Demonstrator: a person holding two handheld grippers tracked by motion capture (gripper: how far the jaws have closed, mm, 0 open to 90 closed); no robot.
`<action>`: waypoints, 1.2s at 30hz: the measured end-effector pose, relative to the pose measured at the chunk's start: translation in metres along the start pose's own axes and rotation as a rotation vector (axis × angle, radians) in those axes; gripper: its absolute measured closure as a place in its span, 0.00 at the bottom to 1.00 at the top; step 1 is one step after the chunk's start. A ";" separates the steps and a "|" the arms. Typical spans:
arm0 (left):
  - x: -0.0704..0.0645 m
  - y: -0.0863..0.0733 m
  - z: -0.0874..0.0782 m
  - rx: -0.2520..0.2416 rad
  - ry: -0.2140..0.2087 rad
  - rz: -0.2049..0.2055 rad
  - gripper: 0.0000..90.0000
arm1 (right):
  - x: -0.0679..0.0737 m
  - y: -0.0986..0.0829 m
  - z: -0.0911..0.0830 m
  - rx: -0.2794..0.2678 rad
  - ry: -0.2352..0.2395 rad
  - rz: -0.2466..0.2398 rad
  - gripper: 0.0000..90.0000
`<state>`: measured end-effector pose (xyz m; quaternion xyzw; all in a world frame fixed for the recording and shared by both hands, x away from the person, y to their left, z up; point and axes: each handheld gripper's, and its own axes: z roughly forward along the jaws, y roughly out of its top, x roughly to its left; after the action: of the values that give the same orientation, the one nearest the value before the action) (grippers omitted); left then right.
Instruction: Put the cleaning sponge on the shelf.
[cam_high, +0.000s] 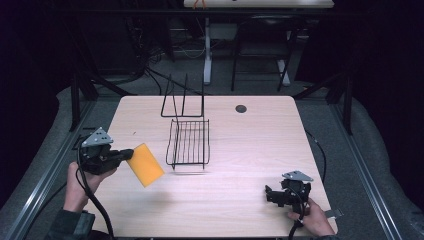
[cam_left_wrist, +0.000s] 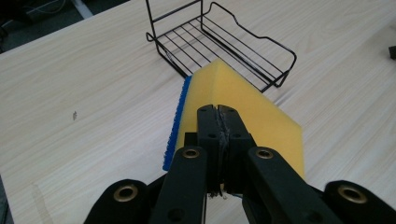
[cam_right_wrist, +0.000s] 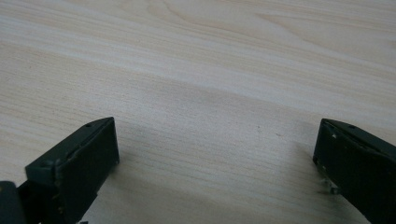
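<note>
High view: the pale wood-grain table (cam_high: 250, 145) is evenly lit from above, while the surrounding room falls to near black; the picture is soft and low in detail, and the table's edges bow slightly. A faint shadow lies just below the black wire basket (cam_high: 189, 144). Left gripper view: bright, even light, the yellow sponge with blue scouring face (cam_left_wrist: 243, 112) sharp, the near jaws slightly soft. Right gripper view: dimmer, with soft jaw shadows on the wood and blurred near jaws.
</note>
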<state>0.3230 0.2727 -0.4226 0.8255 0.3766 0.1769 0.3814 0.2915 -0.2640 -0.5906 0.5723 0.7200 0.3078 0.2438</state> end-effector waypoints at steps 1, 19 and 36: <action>0.000 0.001 0.000 -0.002 -0.002 0.001 0.99 | 0.000 0.000 0.000 0.000 0.000 0.000 0.00; -0.006 0.014 -0.002 -0.043 -0.017 0.003 0.99 | 0.000 0.000 0.000 0.000 0.000 0.001 0.00; -0.008 0.035 0.010 -0.062 -0.015 -0.013 0.99 | 0.000 0.000 0.000 0.000 -0.001 0.002 0.00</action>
<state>0.3403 0.2466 -0.4020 0.8121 0.3733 0.1799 0.4109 0.2916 -0.2639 -0.5906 0.5731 0.7193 0.3079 0.2437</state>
